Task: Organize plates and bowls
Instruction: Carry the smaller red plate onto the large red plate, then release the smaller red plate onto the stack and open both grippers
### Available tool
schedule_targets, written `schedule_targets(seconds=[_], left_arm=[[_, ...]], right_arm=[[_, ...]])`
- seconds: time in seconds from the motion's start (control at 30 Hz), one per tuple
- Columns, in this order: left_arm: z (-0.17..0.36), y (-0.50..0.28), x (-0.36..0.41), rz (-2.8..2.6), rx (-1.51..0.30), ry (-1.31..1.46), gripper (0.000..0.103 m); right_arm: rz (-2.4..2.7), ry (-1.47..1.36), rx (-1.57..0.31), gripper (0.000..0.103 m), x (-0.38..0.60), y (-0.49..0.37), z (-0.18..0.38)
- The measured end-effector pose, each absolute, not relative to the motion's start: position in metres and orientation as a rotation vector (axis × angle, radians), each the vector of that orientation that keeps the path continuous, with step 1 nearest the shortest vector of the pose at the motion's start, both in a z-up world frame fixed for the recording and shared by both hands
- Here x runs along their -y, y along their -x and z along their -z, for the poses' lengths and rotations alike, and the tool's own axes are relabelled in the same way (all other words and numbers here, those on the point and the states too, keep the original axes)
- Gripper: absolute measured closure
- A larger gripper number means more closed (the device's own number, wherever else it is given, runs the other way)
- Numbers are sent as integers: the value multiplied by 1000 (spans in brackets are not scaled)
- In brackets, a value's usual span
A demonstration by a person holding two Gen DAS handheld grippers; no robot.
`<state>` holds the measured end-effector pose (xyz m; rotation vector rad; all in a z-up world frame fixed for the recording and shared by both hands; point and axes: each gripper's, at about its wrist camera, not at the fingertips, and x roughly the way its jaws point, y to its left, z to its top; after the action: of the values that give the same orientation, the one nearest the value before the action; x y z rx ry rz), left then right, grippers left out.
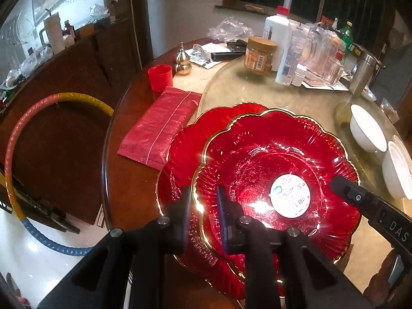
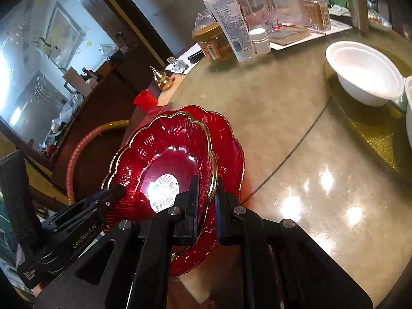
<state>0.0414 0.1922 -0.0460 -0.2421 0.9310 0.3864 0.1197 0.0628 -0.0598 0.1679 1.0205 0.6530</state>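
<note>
Upper plate (image 1: 257, 154): red, ribbed, gold scalloped rim, white label. Bowls (image 2: 365, 74): white. Worktop (image 2: 296, 128): glossy beige.

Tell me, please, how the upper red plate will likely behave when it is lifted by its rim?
The upper red plate looks glassy and shiny, so it is probably stiff, fragile and rather slippery. Each tool grips only its thin gold rim, so it may tilt. It overlaps the lower red plate, so it could scrape it.

Right gripper (image 2: 207, 203) fingers clamping upper red plate (image 2: 164, 149) rim, white bowl (image 2: 365, 77) beyond
</note>
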Motion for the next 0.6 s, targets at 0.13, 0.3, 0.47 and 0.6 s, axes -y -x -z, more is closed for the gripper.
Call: schedule_targets(seconds=[0.13,0.3,0.47,0.6], left_arm=[[49,-42,-191,-394,-933,242,84],[48,-40,-189,-410,-918,227,83],[43,-39,-182,-422,-885,180,84],[40,-38,-180,-434,-866,168,84]], right_arm=[[-648,-144,-1015,92,-64,-119,60],[-639,-106,-1008,92,-69,-116,59],[-635,-76,-981,85,-71,-112,54],[-635,-56,-956,82,-72,-109,50]])
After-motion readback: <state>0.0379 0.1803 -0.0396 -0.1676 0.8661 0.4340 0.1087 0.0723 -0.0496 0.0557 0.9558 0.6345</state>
